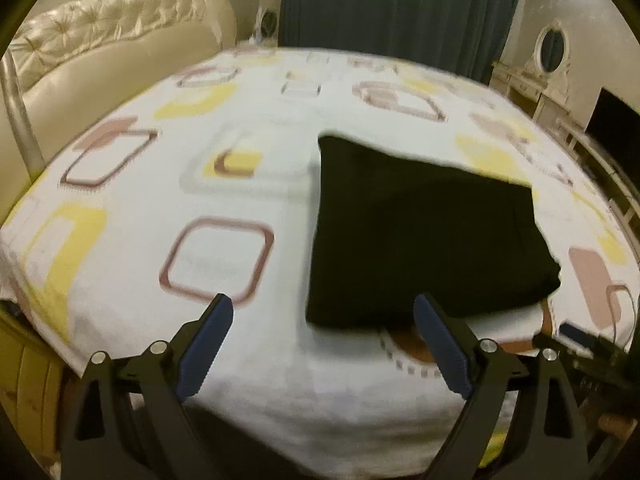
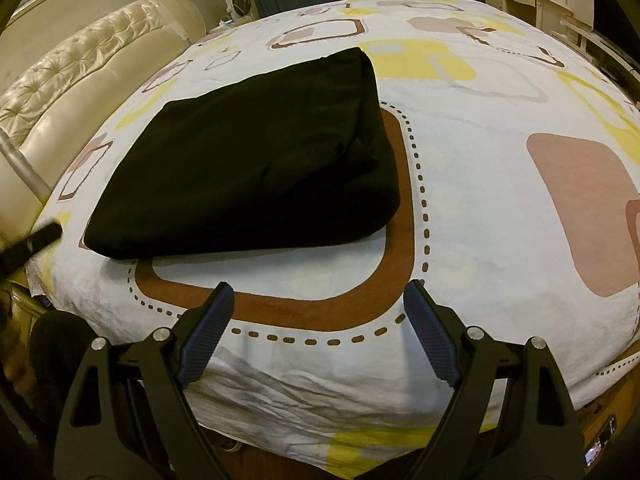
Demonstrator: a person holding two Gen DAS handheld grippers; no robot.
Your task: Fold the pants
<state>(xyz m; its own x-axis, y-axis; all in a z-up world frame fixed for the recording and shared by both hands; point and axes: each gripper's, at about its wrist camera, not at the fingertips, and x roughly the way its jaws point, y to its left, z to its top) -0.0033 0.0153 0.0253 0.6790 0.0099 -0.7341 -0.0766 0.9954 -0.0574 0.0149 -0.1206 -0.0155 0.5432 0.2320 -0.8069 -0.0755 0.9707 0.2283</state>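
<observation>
The black pants [image 1: 424, 232] lie folded into a thick rectangle on the bed; they also show in the right wrist view [image 2: 248, 160]. My left gripper [image 1: 324, 312] is open and empty, held above the bed just short of the fold's near edge. My right gripper [image 2: 320, 300] is open and empty, held over the sheet in front of the fold. In the right wrist view the left gripper's tip [image 2: 36, 242] shows at the far left edge. In the left wrist view the right gripper's tip [image 1: 580, 334] shows at the right.
The bed sheet [image 2: 480, 200] is white with yellow, pink and brown squares. A cream tufted headboard [image 1: 100, 52] stands at the left. Dark curtains [image 1: 400, 8] hang behind. A white dresser with an oval mirror [image 1: 552, 50] stands at the right.
</observation>
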